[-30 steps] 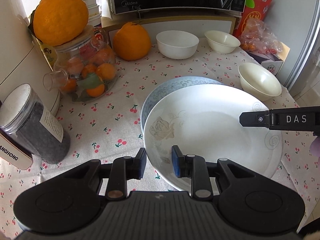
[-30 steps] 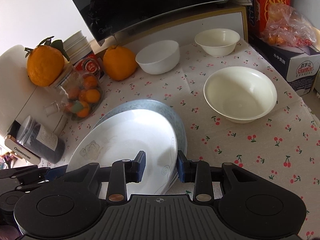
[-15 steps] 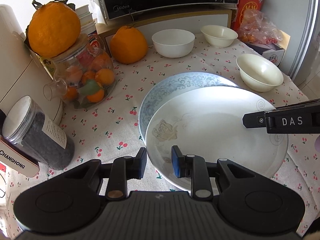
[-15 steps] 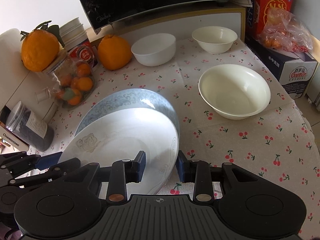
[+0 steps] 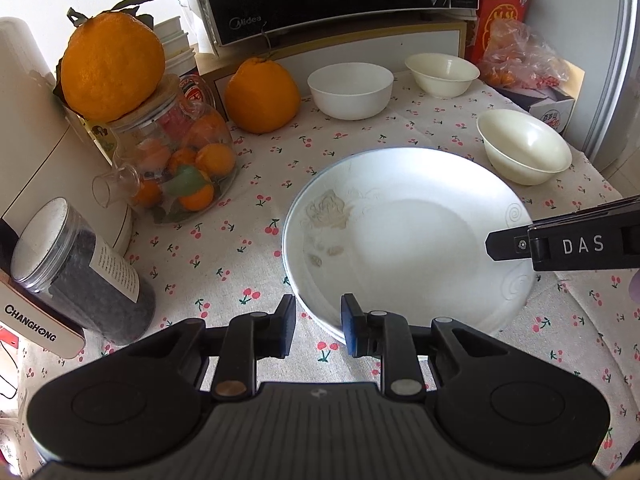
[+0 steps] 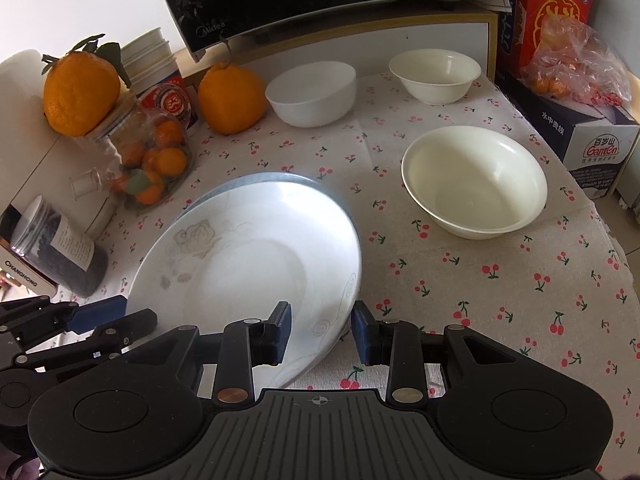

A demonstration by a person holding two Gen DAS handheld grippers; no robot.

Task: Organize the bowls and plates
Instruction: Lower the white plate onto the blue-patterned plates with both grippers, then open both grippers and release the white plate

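My left gripper (image 5: 318, 326) and right gripper (image 6: 321, 334) each straddle the near rim of the white plate (image 5: 404, 236), jaws apart and seemingly not clamped. It rests on the blue-rimmed plate (image 6: 280, 178) on the counter (image 6: 500, 280). Risk: an uneven release could slide it off-centre. Three bowls (image 6: 474, 180) beyond await stacking.

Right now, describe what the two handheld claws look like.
Both are matte black plastic. The left claw has a ribbed body, two round housings, linkage arms with metal pivot pins, and blue pads on the fingertips. The right claw is built the same; its finger carries white "DAS" lettering. No cables or sleeves show.
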